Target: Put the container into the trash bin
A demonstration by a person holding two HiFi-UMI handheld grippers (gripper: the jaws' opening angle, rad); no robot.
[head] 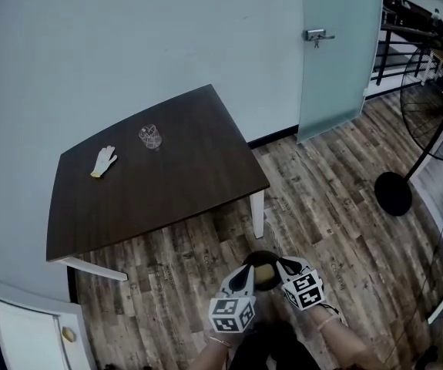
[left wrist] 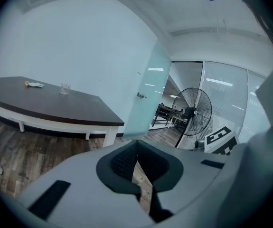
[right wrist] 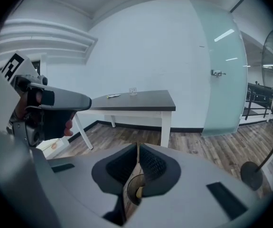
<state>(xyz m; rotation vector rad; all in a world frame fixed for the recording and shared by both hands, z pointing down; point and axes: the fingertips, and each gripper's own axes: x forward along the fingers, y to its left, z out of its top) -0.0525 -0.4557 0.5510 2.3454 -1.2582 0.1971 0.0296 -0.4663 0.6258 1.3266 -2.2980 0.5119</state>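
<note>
The container, a small clear glass (head: 150, 136), stands on the dark brown table (head: 182, 183), far from both grippers; it also shows small in the left gripper view as the glass (left wrist: 65, 88) and in the right gripper view as the glass (right wrist: 133, 91). A black round trash bin (head: 262, 272) with a yellowish inside sits on the floor by the person's feet. My left gripper (head: 245, 276) and right gripper (head: 286, 270) hover side by side just over the bin. Both have their jaws together, with nothing between the left gripper's (left wrist: 136, 145) or the right gripper's (right wrist: 137, 147). Part of the bin (right wrist: 135, 192) shows below the right jaws.
A white and yellow glove (head: 103, 161) lies on the table's left part. A frosted glass door (head: 338, 52) is at the back right. A standing fan (head: 441, 122) with a round black base (head: 394, 193) is at the right. A white cabinet (head: 28, 334) is at bottom left.
</note>
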